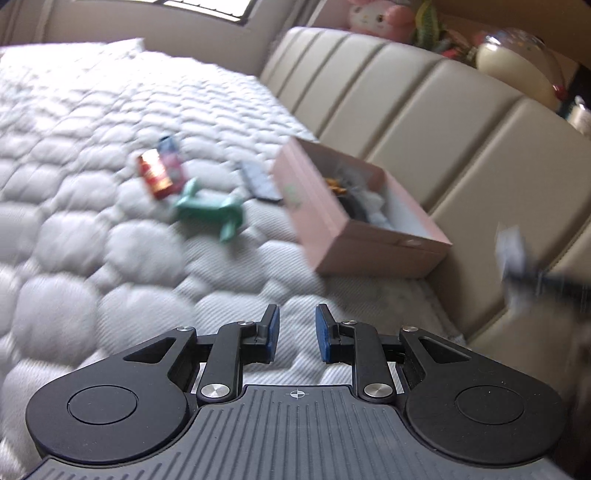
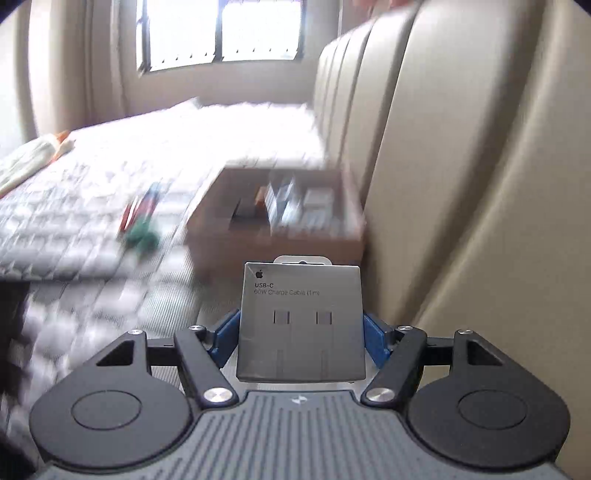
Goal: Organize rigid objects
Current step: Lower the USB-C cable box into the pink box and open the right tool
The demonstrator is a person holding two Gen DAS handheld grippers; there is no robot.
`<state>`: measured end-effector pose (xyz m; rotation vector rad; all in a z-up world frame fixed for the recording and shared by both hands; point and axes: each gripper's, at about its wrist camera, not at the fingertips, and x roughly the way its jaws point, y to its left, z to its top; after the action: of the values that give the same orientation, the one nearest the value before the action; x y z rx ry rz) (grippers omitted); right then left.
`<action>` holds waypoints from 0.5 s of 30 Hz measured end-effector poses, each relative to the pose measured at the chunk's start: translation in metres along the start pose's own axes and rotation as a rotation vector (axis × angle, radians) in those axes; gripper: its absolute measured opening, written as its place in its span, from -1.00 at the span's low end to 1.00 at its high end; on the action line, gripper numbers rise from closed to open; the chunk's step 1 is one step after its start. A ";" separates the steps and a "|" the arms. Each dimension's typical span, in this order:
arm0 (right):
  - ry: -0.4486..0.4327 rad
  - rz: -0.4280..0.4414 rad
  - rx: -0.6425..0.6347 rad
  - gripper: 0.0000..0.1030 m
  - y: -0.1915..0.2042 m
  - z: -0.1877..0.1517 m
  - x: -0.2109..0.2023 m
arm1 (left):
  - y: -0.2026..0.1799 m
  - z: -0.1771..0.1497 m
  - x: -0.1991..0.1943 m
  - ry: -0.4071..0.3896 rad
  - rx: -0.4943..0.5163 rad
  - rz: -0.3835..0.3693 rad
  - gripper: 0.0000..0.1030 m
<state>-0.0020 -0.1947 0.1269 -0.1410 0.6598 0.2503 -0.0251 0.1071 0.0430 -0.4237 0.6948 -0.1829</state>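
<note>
My right gripper (image 2: 301, 332) is shut on a white USB-C cable box (image 2: 301, 321), held flat above the bed near the headboard. The right gripper and its box show blurred at the right edge of the left wrist view (image 1: 517, 254). An open pink cardboard box (image 1: 325, 229) with several items inside lies against the headboard; it also shows in the right wrist view (image 2: 277, 243). My left gripper (image 1: 297, 332) is open and empty above the mattress, in front of the pink box. On the mattress lie a red can (image 1: 155, 177), a pink-and-blue can (image 1: 171, 158), a green toy (image 1: 208, 208) and a dark flat device (image 1: 258, 181).
The white quilted mattress (image 1: 92, 240) spreads left. The beige padded headboard (image 1: 443, 129) runs along the right, with plush toys (image 1: 380, 16) and a round lamp (image 1: 517, 62) on the ledge above. A window (image 2: 221, 29) is at the far wall.
</note>
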 end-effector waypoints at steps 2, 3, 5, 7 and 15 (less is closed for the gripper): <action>-0.049 -0.016 0.033 0.34 -0.006 0.033 0.001 | 0.013 -0.003 -0.011 -0.013 -0.024 0.013 -0.55; -0.081 -0.023 0.052 0.34 -0.008 0.050 0.003 | 0.017 -0.004 -0.016 -0.021 -0.035 0.018 -0.55; -0.153 -0.045 0.076 0.36 -0.011 0.081 0.011 | 0.026 -0.005 -0.026 -0.035 -0.053 0.029 -0.55; -0.180 -0.057 0.070 0.53 -0.012 0.103 0.027 | 0.035 -0.007 -0.034 -0.043 -0.069 0.043 -0.55; -0.083 -0.018 0.104 0.59 -0.009 0.080 0.051 | 0.060 -0.009 -0.034 -0.029 -0.117 0.090 -0.55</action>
<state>0.0863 -0.1769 0.1586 -0.0366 0.5877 0.2026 -0.0549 0.1680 0.0305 -0.5052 0.6964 -0.0508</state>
